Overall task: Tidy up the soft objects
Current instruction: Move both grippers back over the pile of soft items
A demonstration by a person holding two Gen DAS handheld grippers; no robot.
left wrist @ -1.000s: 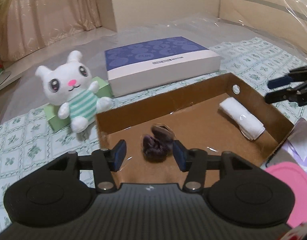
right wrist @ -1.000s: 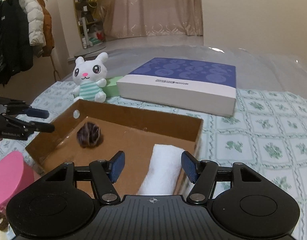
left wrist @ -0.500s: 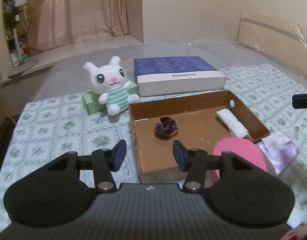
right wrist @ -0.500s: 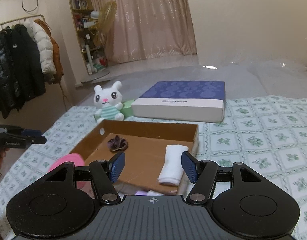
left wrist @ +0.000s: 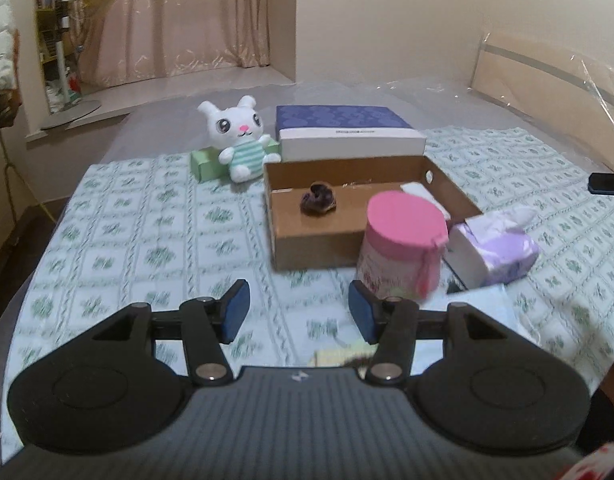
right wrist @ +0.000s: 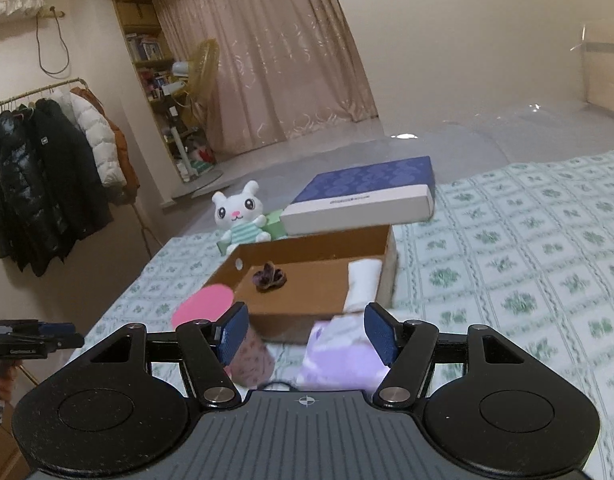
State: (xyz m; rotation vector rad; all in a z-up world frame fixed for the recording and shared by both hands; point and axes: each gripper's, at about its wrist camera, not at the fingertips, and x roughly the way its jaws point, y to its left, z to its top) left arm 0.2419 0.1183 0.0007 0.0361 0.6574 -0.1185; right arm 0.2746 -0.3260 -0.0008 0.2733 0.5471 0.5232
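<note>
A brown cardboard tray (left wrist: 319, 238) (right wrist: 295, 304) lies on the bed. In it are a dark purple scrunchie (left wrist: 318, 199) (right wrist: 269, 276) and a rolled white towel (left wrist: 421, 193) (right wrist: 363, 280). A white plush bunny (left wrist: 237, 142) (right wrist: 239, 216) sits beyond the tray's far left corner. A purple tissue pack (left wrist: 495, 246) (right wrist: 339, 354) lies by the tray's near right corner. My left gripper (left wrist: 298, 314) is open and empty, well back from the tray. My right gripper (right wrist: 307, 332) is open and empty above the tissue pack.
A pink-lidded tub (left wrist: 403, 248) (right wrist: 205, 304) stands in front of the tray. A blue and white flat box (left wrist: 347, 136) (right wrist: 363, 196) and a small green box (left wrist: 205, 164) lie behind it. Coats (right wrist: 47, 176) hang at the left.
Both grippers have pulled back and up from the tray, which now looks farther away. The tub and tissue pack have come into view. Both stay open.
</note>
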